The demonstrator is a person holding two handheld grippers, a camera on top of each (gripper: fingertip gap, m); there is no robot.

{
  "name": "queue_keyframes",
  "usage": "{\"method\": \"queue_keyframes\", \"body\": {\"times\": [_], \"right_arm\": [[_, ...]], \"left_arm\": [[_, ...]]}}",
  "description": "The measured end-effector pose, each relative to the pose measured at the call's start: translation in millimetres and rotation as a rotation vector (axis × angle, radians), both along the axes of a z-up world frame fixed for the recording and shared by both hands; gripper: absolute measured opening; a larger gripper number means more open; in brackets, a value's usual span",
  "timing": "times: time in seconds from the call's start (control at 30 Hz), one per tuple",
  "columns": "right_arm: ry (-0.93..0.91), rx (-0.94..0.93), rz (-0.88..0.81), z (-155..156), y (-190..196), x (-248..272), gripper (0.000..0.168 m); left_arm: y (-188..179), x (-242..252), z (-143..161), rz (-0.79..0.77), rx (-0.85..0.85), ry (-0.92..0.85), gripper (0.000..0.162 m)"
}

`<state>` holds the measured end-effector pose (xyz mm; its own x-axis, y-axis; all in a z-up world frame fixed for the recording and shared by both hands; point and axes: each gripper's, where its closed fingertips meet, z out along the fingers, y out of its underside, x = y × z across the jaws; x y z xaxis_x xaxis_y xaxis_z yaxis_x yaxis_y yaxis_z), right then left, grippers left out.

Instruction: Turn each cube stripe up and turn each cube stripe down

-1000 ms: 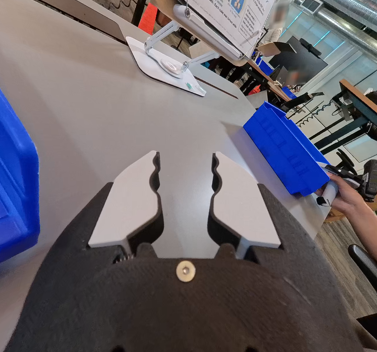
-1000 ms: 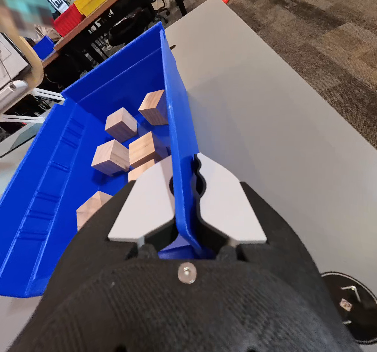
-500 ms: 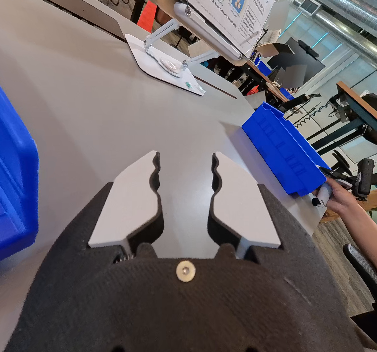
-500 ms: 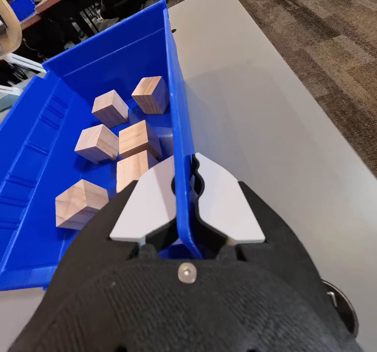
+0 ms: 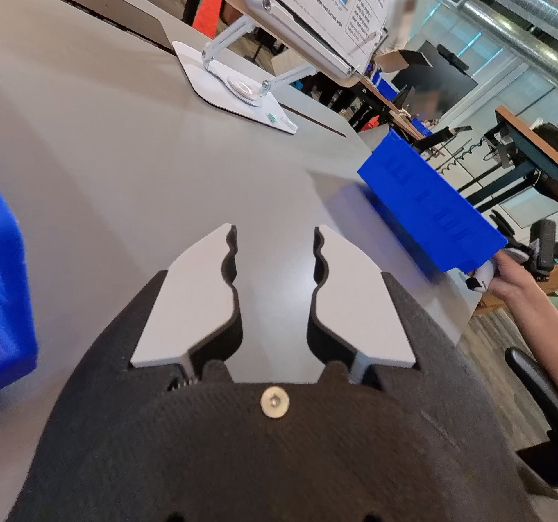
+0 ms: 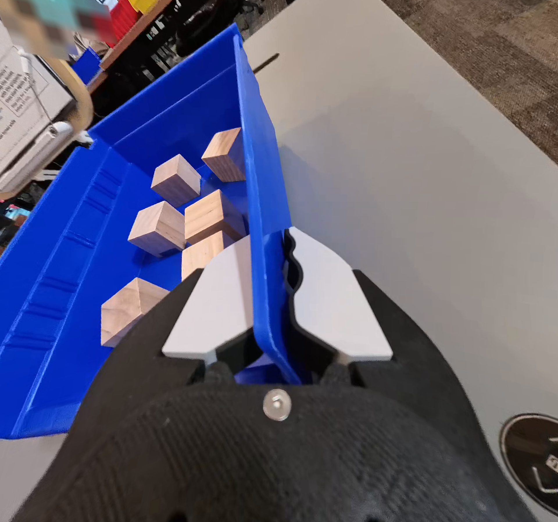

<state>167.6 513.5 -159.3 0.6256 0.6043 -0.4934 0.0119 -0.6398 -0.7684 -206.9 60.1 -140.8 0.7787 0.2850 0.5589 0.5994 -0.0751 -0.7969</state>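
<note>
The blue bin's point(image 6: 265, 193) side wall is pinched by the right gripper point(image 6: 267, 268), probably so it's tipped and the wooden cubes point(image 6: 176, 179) get dumped out. Left gripper point(image 5: 274, 261) is kept spread wide, empty, over the table point(image 5: 120, 160).

Grey table point(image 5: 126, 151), brown carpet point(image 6: 483, 24)

six plain wooden cubes point(image 6: 176, 179), inside blue bin point(image 6: 75, 265)
</note>
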Motion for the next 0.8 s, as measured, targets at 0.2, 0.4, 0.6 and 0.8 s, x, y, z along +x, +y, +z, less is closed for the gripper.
{"method": "queue_keyframes", "body": {"times": [0.2,0.4,0.6,0.8], "right_arm": [[0.113,-0.015,0.056,18,-11,-10,0.008],[0.118,0.002,0.076,23,-17,-17,0.008],[0.055,0.012,0.097,14,-19,-19,0.008],[0.059,0.017,0.111,16,-23,-23,0.008]], "left_arm": [[16,43,21,-0.21,0.069,0.053,0.067],[3,30,60,0.013,0.065,0.44,0.083],[-29,-12,73,0.274,0.04,0.582,0.075],[-65,-59,61,0.581,-0.202,0.679,0.072]]}}
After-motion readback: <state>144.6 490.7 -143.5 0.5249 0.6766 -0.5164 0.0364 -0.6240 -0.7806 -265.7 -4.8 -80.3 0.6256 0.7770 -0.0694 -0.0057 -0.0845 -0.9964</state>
